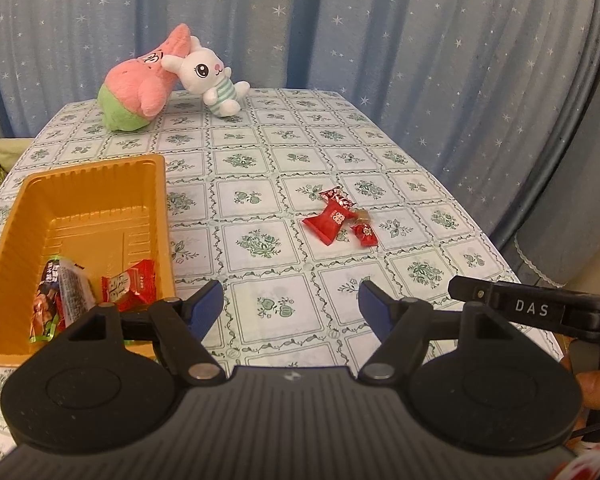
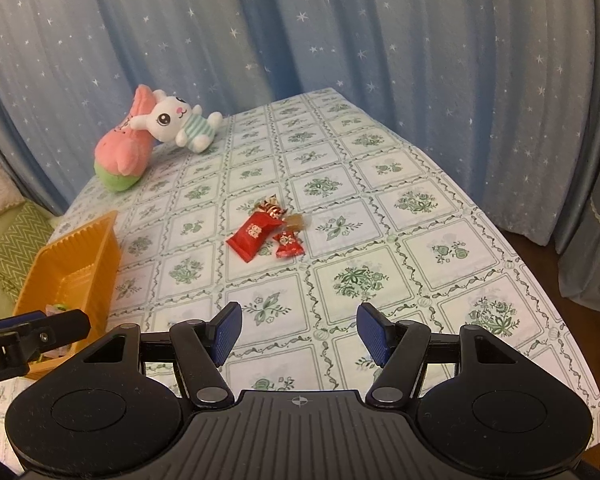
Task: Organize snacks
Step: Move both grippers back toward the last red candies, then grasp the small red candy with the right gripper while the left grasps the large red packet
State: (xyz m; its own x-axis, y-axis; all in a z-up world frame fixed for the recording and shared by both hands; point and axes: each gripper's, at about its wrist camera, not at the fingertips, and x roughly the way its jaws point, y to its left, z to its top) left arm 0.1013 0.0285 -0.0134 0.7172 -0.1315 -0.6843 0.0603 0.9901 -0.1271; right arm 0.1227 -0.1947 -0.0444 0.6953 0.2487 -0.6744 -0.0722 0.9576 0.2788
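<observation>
An orange plastic tray (image 1: 100, 188) (image 2: 80, 256) sits at the table's left side; inside it lie a red snack packet (image 1: 134, 288) and a dark packet with a green edge (image 1: 56, 300). In the middle of the table is a small heap of wrapped snacks: a large red packet (image 1: 329, 222) (image 2: 253, 236), a small red candy (image 1: 365, 235) (image 2: 288, 243), a brown candy (image 1: 362, 215) (image 2: 296, 221) and a red-and-white wrapper (image 1: 336, 196) (image 2: 271, 207). My left gripper (image 1: 290, 304) is open over the cloth beside the tray. My right gripper (image 2: 298, 328) is open too, short of the heap, with nothing between its fingers.
A pink and green plush (image 1: 140, 88) (image 2: 120, 152) and a white rabbit plush (image 1: 212, 76) (image 2: 176, 120) lie at the table's far left. A floral tablecloth (image 1: 260, 168) covers the table. A blue starred curtain hangs behind. The table's right edge drops off near the right gripper.
</observation>
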